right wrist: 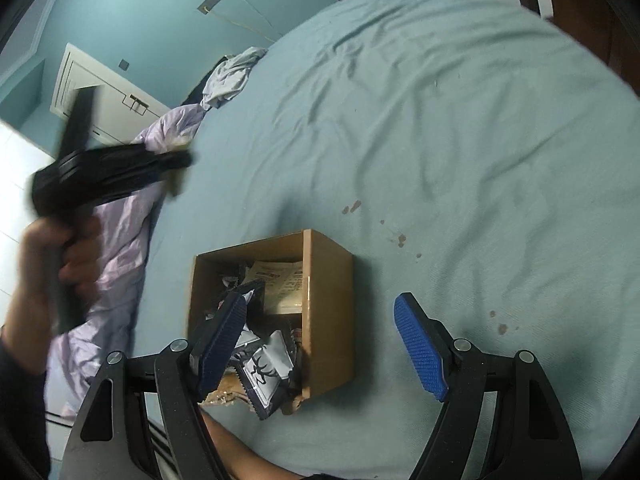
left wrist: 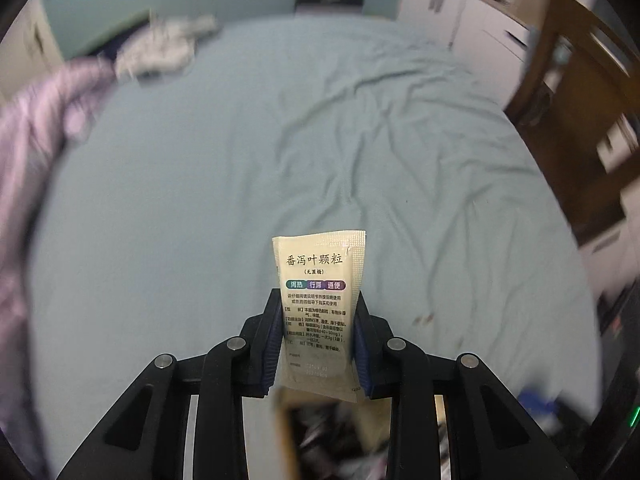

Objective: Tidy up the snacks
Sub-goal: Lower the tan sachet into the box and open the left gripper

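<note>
My left gripper [left wrist: 318, 316] is shut on a cream sachet [left wrist: 320, 280] with Chinese print, held upright above the bed. In the right wrist view the left gripper [right wrist: 180, 168] shows blurred at the left, above the lilac quilt, a pale sachet edge at its tip. A brown cardboard box [right wrist: 328, 300] sits on the bed, filled with several snack packets [right wrist: 264, 368] and a cream sachet [right wrist: 280, 284]. My right gripper [right wrist: 320, 320] is open and empty, hovering over the box's right side.
The blue-green bedsheet [right wrist: 440, 120] is wrinkled, with small brown stains [right wrist: 352, 206]. A lilac quilt [right wrist: 120, 240] lies along the left edge, grey clothes [right wrist: 232, 76] farther back. A wooden frame [left wrist: 580, 100] and white cabinets [left wrist: 460, 12] stand to the right.
</note>
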The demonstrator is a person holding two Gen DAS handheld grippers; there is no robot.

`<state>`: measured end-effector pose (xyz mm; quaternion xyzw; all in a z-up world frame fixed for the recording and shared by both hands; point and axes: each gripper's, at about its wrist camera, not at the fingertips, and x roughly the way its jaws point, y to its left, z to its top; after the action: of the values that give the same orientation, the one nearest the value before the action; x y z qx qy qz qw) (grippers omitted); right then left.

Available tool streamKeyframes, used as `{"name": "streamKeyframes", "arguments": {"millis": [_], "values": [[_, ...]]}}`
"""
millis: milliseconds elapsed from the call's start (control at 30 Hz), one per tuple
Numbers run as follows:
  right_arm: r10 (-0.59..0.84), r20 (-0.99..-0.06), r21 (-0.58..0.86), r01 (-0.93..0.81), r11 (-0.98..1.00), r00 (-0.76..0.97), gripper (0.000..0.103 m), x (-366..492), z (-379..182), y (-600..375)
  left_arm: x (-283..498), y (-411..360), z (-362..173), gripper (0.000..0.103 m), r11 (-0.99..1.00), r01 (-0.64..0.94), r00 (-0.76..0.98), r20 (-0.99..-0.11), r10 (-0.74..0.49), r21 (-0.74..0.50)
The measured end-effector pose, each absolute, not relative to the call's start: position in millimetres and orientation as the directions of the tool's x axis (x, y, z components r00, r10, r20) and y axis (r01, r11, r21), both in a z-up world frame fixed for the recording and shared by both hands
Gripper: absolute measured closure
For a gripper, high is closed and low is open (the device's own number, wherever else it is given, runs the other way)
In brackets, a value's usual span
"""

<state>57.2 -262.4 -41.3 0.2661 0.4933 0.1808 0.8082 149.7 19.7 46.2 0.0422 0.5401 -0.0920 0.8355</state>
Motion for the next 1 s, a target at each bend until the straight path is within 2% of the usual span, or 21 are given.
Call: {"name": "streamKeyframes", "arguments": {"millis": [167,267,500,633,733,800,967,1000], "values": [[0.499,-0.735,0.548,-0.031,0.836,0.458,0.027,52,-35,-252,84,31,89,0.073,0.962,0.271,0.488,-0.865,-0.116,0.024],[0.491,-0.744,0.53,-0.047,0.847,0.453,0.027,48,-31,-244,51,29,92,0.073,0.946,0.319,0.529,-0.839,-0.127,0.059],[0.48,-0.762,0.504,-0.068,0.861,0.435,0.027,40,-25,-234,26,6,35,0.072,0.934,0.356,0.472,-0.866,-0.168,0.013],[0.411,-0.786,0.423,-0.083,0.902,0.461,0.027,38,-17,-228,31,-8,4,0.07,0.931,0.365,0.453,-0.871,-0.191,-0.014],[0.353,-0.802,0.352,-0.098,0.931,0.481,0.027,31,-10,-218,31,-15,-12,0.049,0.924,0.382,0.449,-0.877,-0.173,0.013],[0.319,-0.808,0.305,-0.111,0.946,0.496,0.027,22,-4,-213,26,-17,-12,0.022,0.917,0.393,0.473,-0.869,-0.143,0.063],[0.258,-0.805,0.193,-0.176,0.965,0.534,0.027,0,17,-201,17,-4,9,0.001,0.932,0.352,0.57,-0.81,-0.136,0.091],[0.245,-0.804,0.171,-0.183,0.968,0.542,0.027,-3,18,-200,16,0,16,0.001,0.939,0.333,0.59,-0.797,-0.131,0.092]]}}
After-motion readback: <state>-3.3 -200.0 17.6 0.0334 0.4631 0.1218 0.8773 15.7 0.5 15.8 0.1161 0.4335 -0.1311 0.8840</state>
